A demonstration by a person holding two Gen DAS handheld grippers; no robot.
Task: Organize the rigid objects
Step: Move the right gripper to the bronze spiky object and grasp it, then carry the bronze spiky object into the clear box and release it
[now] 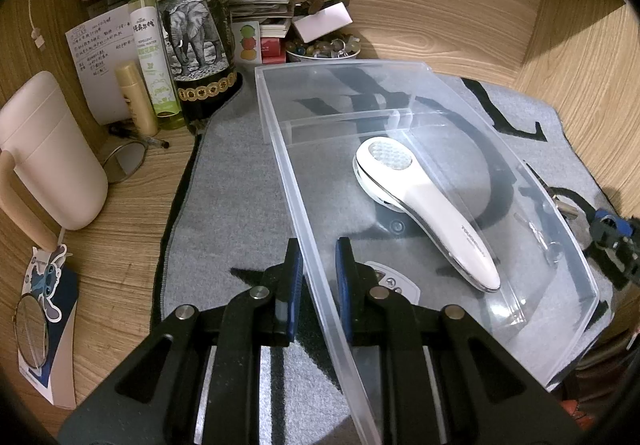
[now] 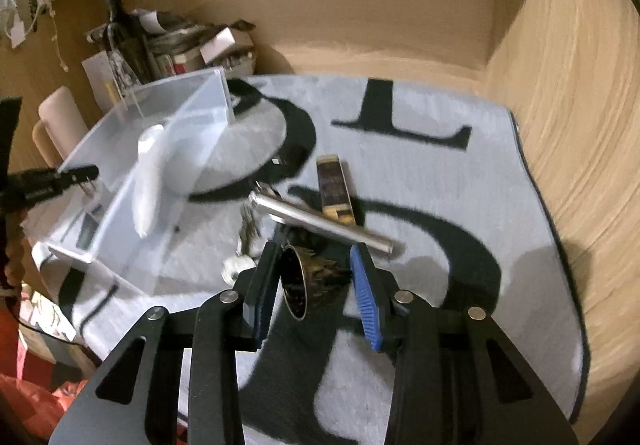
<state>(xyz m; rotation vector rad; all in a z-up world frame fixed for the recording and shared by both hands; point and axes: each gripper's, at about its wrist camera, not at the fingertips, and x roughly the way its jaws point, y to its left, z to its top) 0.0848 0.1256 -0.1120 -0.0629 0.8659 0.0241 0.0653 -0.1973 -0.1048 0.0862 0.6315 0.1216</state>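
The wooden surface [image 1: 132, 205] carries a grey lettered mat [image 2: 460, 181] under both pairs of jaws, with a dark bottle [image 1: 192, 25], green spray bottle [image 1: 150, 45], cream mug [image 1: 44, 153] and handwritten note [image 1: 94, 57] left of the left jaws.

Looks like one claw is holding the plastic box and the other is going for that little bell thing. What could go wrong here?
The left gripper straddles only the thin wall of the clear box, so the box could tip or slide. The right gripper is open around a small bell-shaped object lying beside a metal tube; closing might nudge the tube.
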